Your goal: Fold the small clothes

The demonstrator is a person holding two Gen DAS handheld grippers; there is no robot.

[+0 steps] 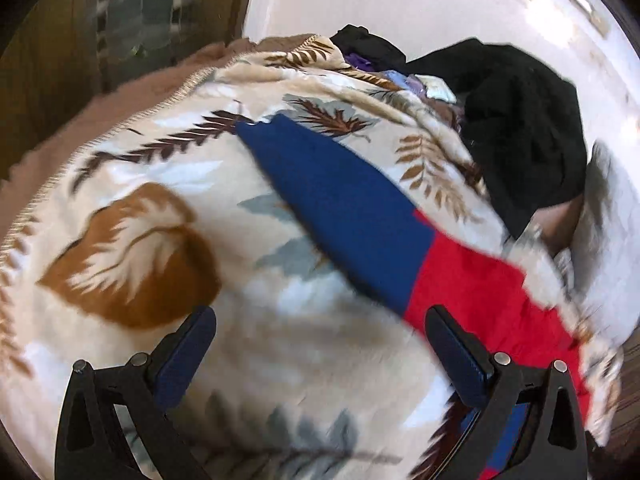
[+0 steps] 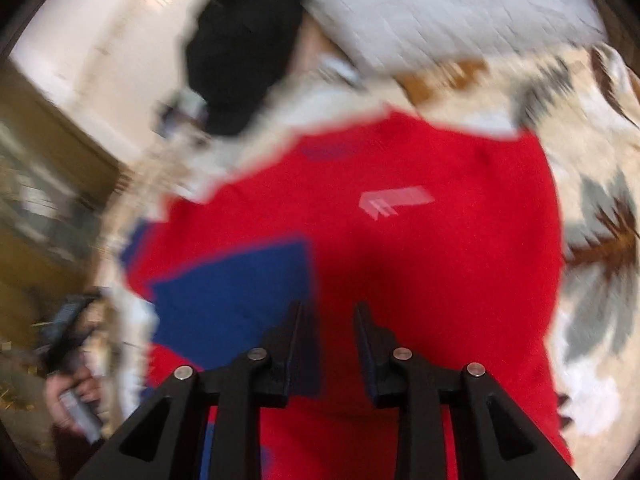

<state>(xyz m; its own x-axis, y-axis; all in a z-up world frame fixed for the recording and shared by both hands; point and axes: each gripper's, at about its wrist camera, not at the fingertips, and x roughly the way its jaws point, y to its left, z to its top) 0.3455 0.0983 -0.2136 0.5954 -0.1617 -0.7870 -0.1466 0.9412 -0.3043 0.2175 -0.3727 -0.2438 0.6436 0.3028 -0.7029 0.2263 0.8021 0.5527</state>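
Observation:
A small red and blue garment (image 1: 360, 216) lies on a cream leaf-patterned blanket (image 1: 168, 208); its blue sleeve stretches away to the upper left. My left gripper (image 1: 320, 320) is wide open and empty, above the blanket beside the red part. In the right wrist view the garment's red body (image 2: 420, 248) with a pale logo fills the middle, with a blue sleeve (image 2: 232, 292) folded over it at left. My right gripper (image 2: 328, 312) hovers over the red cloth, its jaws a narrow gap apart with nothing between them. This view is blurred.
A pile of black and mixed clothes (image 1: 520, 120) lies at the blanket's far right, also in the right wrist view (image 2: 240, 48). A white pillow or sheet (image 2: 440, 8) lies beyond. A wooden cupboard (image 1: 60, 60) stands left. A hand holding the other gripper (image 2: 68, 392) shows at lower left.

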